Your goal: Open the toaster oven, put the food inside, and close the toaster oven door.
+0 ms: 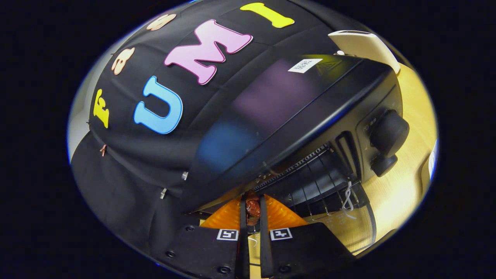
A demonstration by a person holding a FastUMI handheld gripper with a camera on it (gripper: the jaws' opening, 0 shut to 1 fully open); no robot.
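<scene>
The gripper [252, 211], with its two orange ribbed fingers [226, 217] edged by black pads, has its jaws drawn close together, only a narrow gap left between them. In that gap sits a small reddish-brown glossy piece of food [253, 207], pressed from both sides by the black pads, so the jaws have hold of it. The food is at the mouth of the black toaster oven [294, 112], just at the front edge of its open cavity. Just ahead and to the right of the fingers lies the oven's glass door [354, 226], dropped open and lying low, its clear pane showing the pale surface beneath. A white cord loop [347, 199] hangs by the door's hinge side. Beyond the fingers the metal wire rack [310, 182] runs back into the dark cavity. To the right of the cavity, the control panel carries two round black knobs [389, 131], a larger one above a smaller one. The oven's glossy black top bears a small white label [305, 65]. The oven stands on a light wooden tabletop [403, 186], and a cream-coloured flat object [364, 44] shows behind the oven's far corner.
</scene>
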